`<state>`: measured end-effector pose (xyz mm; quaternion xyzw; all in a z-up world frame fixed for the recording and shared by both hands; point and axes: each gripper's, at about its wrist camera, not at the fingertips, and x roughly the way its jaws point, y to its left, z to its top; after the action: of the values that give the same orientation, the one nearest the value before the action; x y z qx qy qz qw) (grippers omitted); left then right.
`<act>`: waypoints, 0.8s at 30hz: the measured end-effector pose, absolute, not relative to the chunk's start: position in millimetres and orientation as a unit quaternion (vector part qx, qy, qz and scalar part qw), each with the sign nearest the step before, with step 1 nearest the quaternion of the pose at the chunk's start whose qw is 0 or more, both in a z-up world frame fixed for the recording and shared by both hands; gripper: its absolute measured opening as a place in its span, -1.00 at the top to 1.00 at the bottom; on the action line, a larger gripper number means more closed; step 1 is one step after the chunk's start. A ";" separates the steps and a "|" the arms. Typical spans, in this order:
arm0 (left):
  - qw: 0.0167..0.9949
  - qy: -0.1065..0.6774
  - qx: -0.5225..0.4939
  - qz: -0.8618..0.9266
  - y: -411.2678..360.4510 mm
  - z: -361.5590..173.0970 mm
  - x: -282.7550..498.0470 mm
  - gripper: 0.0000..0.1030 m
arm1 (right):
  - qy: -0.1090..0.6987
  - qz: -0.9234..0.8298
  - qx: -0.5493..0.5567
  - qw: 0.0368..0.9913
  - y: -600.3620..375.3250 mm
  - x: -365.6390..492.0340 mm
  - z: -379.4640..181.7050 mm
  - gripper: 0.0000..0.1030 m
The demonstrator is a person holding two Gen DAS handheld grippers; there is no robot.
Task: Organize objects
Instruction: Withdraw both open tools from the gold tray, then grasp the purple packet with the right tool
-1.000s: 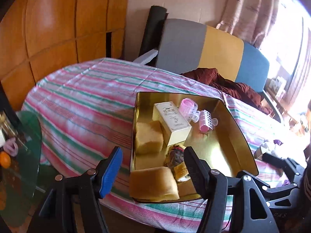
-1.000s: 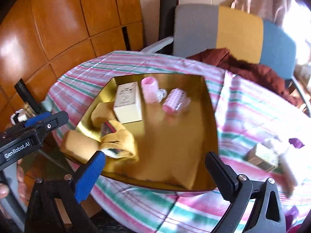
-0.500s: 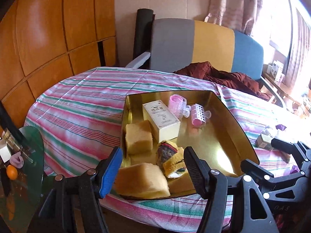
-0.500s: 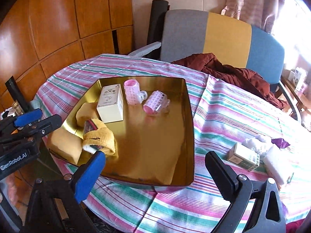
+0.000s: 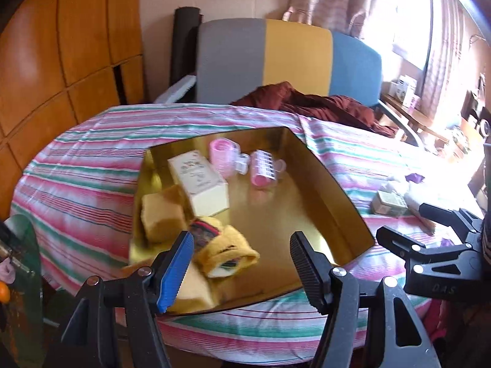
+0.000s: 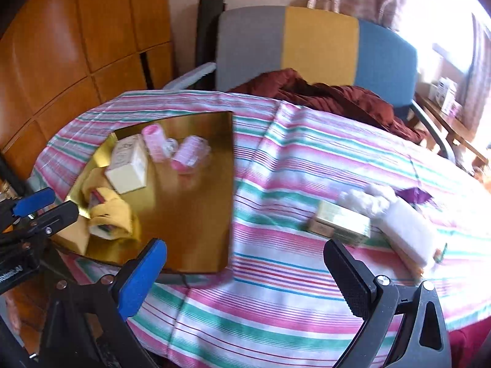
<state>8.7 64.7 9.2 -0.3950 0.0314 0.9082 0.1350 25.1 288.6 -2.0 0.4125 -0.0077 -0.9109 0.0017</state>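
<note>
A gold tray [image 5: 331,196] [image 6: 196,233] lies on the striped tablecloth. In it are a white box [image 5: 199,184] [image 6: 127,165], two pink hair rollers [image 5: 265,170] [image 6: 188,153], yellow sponges [image 5: 161,214] and a rolled yellow cloth [image 5: 227,251] [image 6: 110,214]. My left gripper [image 5: 241,263] is open over the tray's near edge, with nothing between its fingers. My right gripper [image 6: 245,279] is open above the cloth, right of the tray. A small green-gold box [image 6: 339,224] [image 5: 388,204], white cotton [image 6: 368,199] and a white block [image 6: 409,234] lie on the cloth at right.
A grey, yellow and blue chair [image 6: 319,49] with a dark red garment [image 6: 331,98] stands behind the table. Wood panels [image 5: 61,46] are at left. A green glass side table [image 5: 21,276] sits low at left. A purple scrap [image 6: 414,194] lies by the cotton.
Both grippers have swung to the right. The tray now sits left in the right wrist view, and the small box, cotton and white block have come closer. Both stay open.
</note>
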 end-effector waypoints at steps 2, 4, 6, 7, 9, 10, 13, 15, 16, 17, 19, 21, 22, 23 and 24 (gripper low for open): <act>0.150 0.033 -0.401 0.903 72.5 6.8 7.7 -0.29 | -0.013 -0.908 0.418 -0.011 302.3 28.8 -5.3 -0.99; 0.167 0.035 -0.408 0.897 80.9 4.5 6.0 -0.29 | -0.022 -0.903 0.429 -0.025 319.4 32.8 -9.6 -0.99; 0.186 0.036 -0.413 0.891 90.0 3.6 5.2 -0.29 | -0.036 -0.898 0.436 -0.042 340.4 36.9 -11.8 -0.99; 0.196 0.037 -0.413 0.889 94.5 3.7 5.8 -0.29 | -0.044 -0.896 0.438 -0.053 353.1 40.0 -11.9 -0.99; 0.218 0.040 -0.415 0.882 106.2 3.7 6.4 -0.29 | -0.064 -0.893 0.439 -0.079 381.2 47.5 -10.4 -0.99; 0.232 0.041 -0.418 0.878 112.7 3.1 6.4 -0.29 | -0.080 -0.890 0.438 -0.096 399.6 52.8 -8.3 -0.99; 0.265 0.062 -0.425 0.863 137.7 0.4 8.0 -0.29 | -0.120 -0.882 0.429 -0.151 454.0 70.6 0.0 -0.99; 0.296 0.076 -0.429 0.850 158.0 -1.5 10.0 -0.29 | -0.143 -0.876 0.418 -0.193 490.2 83.7 7.2 -0.99; 0.311 0.083 -0.431 0.843 167.7 -2.2 11.3 -0.29 | -0.155 -0.871 0.413 -0.216 507.7 91.2 9.6 -0.99; 0.328 0.091 -0.432 0.835 178.9 -2.9 13.1 -0.29 | -0.166 -0.865 0.408 -0.239 523.7 98.0 11.5 -0.99; 0.363 0.101 -0.435 0.818 201.6 -5.0 17.8 -0.29 | -0.180 -0.854 0.405 -0.273 549.0 109.5 13.6 -0.99; 0.388 0.112 -0.439 0.802 223.7 -8.2 22.9 -0.29 | -0.187 -0.847 0.414 -0.277 563.5 115.8 14.1 -0.99; 0.398 0.117 -0.441 0.796 233.4 -10.1 24.7 -0.29 | -0.186 -0.847 0.424 -0.260 564.8 115.8 13.0 -0.99; 0.403 0.122 -0.443 0.791 241.7 -12.2 26.2 -0.29 | -0.178 -0.850 0.438 -0.234 561.0 113.6 10.8 -0.99; 0.406 0.128 -0.448 0.786 250.6 -15.6 26.4 -0.29 | -0.161 -0.850 0.458 -0.207 553.9 108.6 6.1 -0.99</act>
<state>26.4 250.6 -15.6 -0.4481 0.1276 0.7862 0.4059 108.6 553.9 6.1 0.4575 -0.1615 -0.8495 -0.2071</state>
